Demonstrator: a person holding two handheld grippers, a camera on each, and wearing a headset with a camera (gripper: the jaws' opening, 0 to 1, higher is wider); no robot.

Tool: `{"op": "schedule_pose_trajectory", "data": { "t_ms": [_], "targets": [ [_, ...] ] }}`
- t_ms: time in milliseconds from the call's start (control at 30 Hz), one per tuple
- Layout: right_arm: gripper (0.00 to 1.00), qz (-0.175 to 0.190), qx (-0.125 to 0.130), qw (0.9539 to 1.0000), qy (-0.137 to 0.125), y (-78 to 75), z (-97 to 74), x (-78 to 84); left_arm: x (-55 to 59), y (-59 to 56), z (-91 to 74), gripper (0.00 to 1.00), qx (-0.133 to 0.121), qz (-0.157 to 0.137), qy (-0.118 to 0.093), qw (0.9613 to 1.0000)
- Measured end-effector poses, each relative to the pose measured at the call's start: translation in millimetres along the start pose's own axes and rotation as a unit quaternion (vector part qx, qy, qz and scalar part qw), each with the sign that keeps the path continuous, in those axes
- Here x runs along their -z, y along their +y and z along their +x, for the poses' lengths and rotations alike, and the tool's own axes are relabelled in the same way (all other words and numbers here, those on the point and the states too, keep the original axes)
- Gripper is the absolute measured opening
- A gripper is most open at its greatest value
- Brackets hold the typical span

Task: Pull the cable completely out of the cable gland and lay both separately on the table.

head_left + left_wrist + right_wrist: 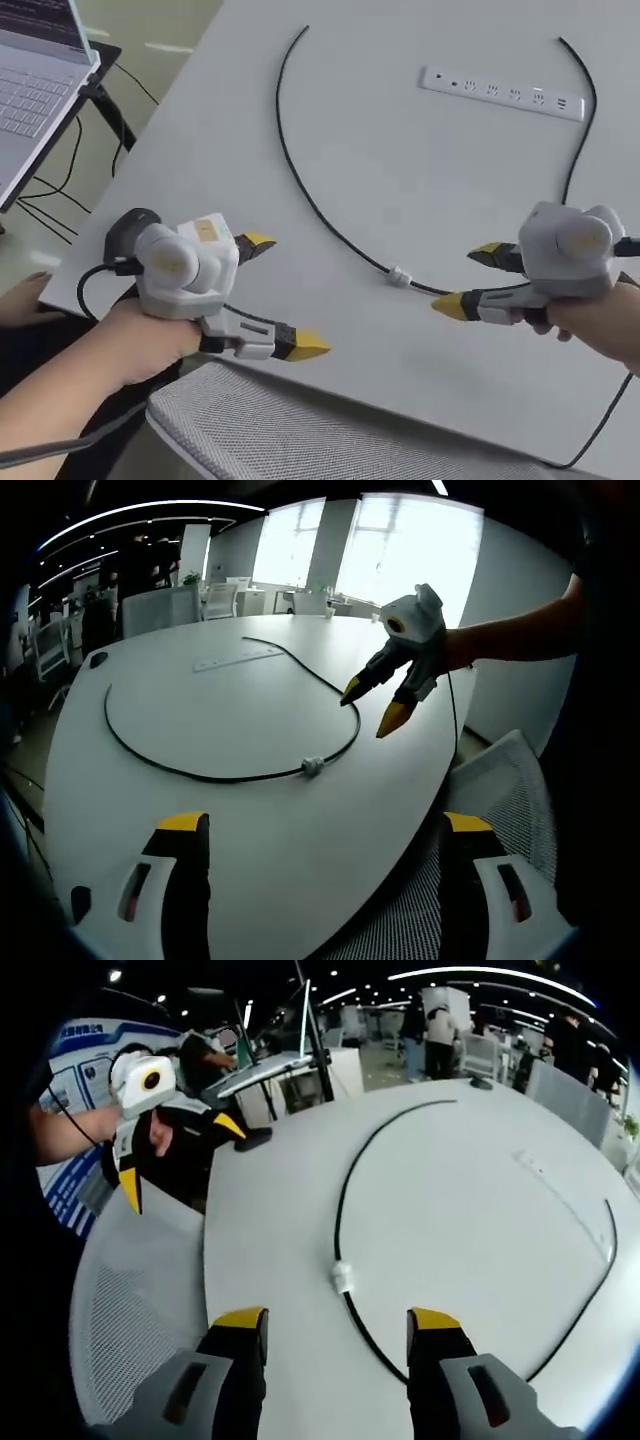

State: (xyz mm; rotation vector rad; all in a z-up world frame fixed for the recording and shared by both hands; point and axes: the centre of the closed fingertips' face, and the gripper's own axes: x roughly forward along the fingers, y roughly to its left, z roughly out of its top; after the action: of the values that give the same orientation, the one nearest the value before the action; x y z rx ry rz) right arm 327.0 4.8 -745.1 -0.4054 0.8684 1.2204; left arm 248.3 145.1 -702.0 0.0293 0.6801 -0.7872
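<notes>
A long black cable (pixel 300 180) lies in a wide arc on the white table (pixel 420 170). A small white cable gland (pixel 399 277) sits threaded on it near the front edge. My left gripper (pixel 285 293) hovers open at the table's front left, well to the left of the gland. My right gripper (pixel 462 278) is open too, just right of the gland and above the cable. From the left gripper view the gland (pixel 313 767) lies ahead of the open jaws, with the right gripper (pixel 370 708) beyond it. In the right gripper view the gland (pixel 342 1277) lies just ahead of the jaws, nothing between them.
A white power strip (pixel 500 92) lies at the back right of the table. An open laptop (pixel 35 70) stands on a stand to the far left. A grey mesh chair back (pixel 300 430) is below the table's front edge. A black puck-like object (pixel 128 225) sits by the left corner.
</notes>
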Motion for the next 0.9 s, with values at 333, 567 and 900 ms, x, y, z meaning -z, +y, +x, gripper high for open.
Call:
{"op": "schedule_pose_trajectory", "data": {
  "t_ms": [333,567,900],
  "targets": [
    [0.46,-0.026,-0.018,0.9993,0.023,-7.7,32.5,-0.6,4.3,-5.8,0.2,0.92,-0.001,-0.009,0.002,1.0],
    [0.41,-0.032,-0.027,0.9983,0.04,-12.2,47.7,4.7,6.4,-6.7,0.8,0.92,-0.002,-0.011,0.004,0.9999],
    [0.36,-0.052,-0.046,0.9957,0.061,-6.4,70.9,7.6,9.8,-3.7,-3.7,0.91,-0.008,-0.019,0.006,0.9998]
  ]
}}
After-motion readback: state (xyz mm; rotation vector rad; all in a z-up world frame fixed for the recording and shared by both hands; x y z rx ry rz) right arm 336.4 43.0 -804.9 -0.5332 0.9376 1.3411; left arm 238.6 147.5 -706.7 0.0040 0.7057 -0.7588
